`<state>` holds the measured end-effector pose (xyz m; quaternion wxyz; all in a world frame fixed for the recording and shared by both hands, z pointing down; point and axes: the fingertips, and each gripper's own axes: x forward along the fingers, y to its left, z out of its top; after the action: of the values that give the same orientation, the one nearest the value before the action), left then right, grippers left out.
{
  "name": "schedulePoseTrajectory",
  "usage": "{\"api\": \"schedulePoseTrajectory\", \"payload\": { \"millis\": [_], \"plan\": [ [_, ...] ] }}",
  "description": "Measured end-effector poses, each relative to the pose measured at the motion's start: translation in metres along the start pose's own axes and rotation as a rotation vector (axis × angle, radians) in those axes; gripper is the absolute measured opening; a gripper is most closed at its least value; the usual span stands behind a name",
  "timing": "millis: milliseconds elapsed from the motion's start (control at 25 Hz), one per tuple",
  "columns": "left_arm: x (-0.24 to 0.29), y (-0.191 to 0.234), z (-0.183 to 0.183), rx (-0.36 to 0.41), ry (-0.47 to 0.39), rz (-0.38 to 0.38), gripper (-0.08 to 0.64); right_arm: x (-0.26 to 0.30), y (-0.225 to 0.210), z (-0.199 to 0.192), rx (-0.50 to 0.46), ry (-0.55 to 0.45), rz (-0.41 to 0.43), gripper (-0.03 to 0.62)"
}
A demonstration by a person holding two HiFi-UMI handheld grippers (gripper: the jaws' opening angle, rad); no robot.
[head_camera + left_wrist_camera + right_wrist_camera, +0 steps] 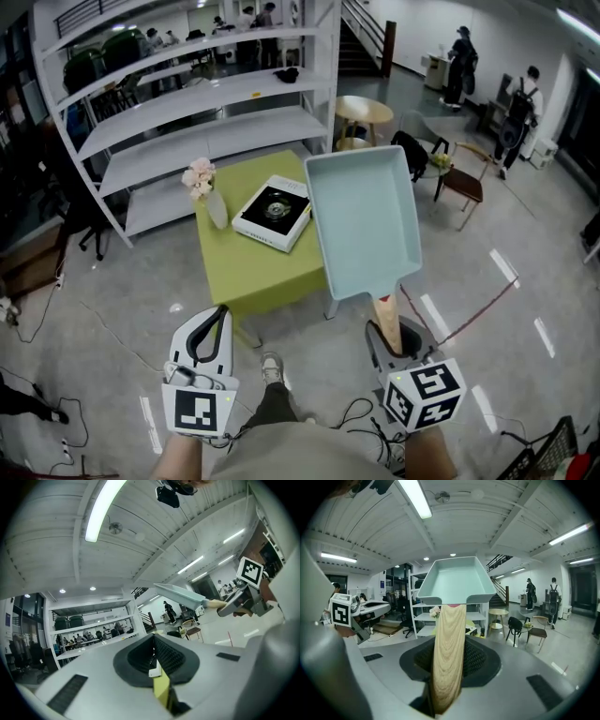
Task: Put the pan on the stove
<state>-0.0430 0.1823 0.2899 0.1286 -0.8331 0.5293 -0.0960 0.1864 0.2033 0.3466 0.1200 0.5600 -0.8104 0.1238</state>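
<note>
A pale blue rectangular pan (362,220) with a wooden handle (386,317) hangs in the air over the right edge of the green table (267,272). My right gripper (390,336) is shut on that handle, and in the right gripper view the handle (449,648) runs up between the jaws to the pan (452,581). The stove (273,212), a white slab with a dark round burner, lies on the table left of the pan. My left gripper (221,315) hovers low at the left, shut and empty. The left gripper view shows the pan (180,595) from the side.
A vase of pale flowers (203,190) stands on the table's left corner beside the stove. A white shelf unit (187,103) rises behind the table. A round wooden table (364,111) and chairs (461,186) stand at the back right. Cables (361,412) lie on the floor near my feet.
</note>
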Motion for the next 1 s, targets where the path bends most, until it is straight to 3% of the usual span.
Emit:
{"api": "schedulePoseTrajectory", "payload": {
  "millis": [520, 1000],
  "plan": [
    [0.068, 0.038, -0.025, 0.008, 0.014, -0.009, 0.008, 0.083, -0.018, 0.007, 0.012, 0.057, 0.005, 0.114],
    [0.169, 0.112, -0.072, -0.027, 0.057, -0.054, 0.008, 0.206, -0.022, 0.026, 0.042, 0.138, -0.01, 0.114]
  ]
}}
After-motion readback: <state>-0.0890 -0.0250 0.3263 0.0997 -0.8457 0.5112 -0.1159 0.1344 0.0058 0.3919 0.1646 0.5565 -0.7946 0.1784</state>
